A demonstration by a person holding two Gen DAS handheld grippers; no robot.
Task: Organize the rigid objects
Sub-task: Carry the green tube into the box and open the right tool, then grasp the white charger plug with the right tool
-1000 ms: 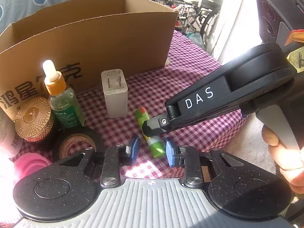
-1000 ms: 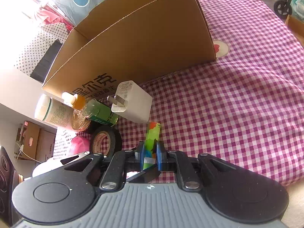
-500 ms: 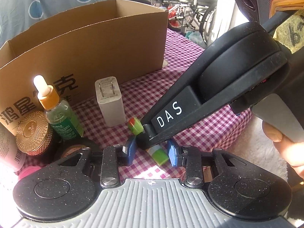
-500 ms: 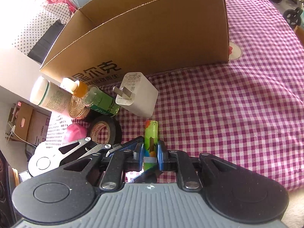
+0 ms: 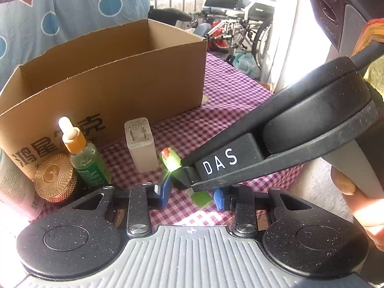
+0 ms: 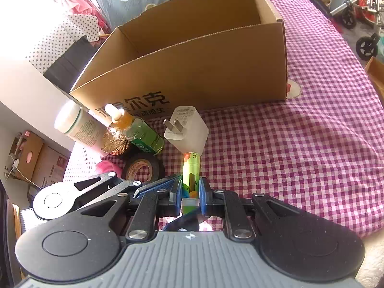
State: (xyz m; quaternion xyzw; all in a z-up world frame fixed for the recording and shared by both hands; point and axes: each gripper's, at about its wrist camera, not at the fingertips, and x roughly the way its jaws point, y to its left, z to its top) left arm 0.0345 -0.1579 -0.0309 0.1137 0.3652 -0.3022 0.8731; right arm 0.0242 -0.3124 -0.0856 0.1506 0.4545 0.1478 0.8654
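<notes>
Lifted since a second ago off the checked surface in front of the cardboard box, the green tube is clamped in the right gripper, apparently for boxing, while the left gripper is kept narrowly parted and empty.

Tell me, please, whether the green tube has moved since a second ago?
Yes. The green tube, clamped in the right gripper, has lifted off the checked cloth and tilted up; its far end now overlaps the white charger instead of lying short of it.
</notes>
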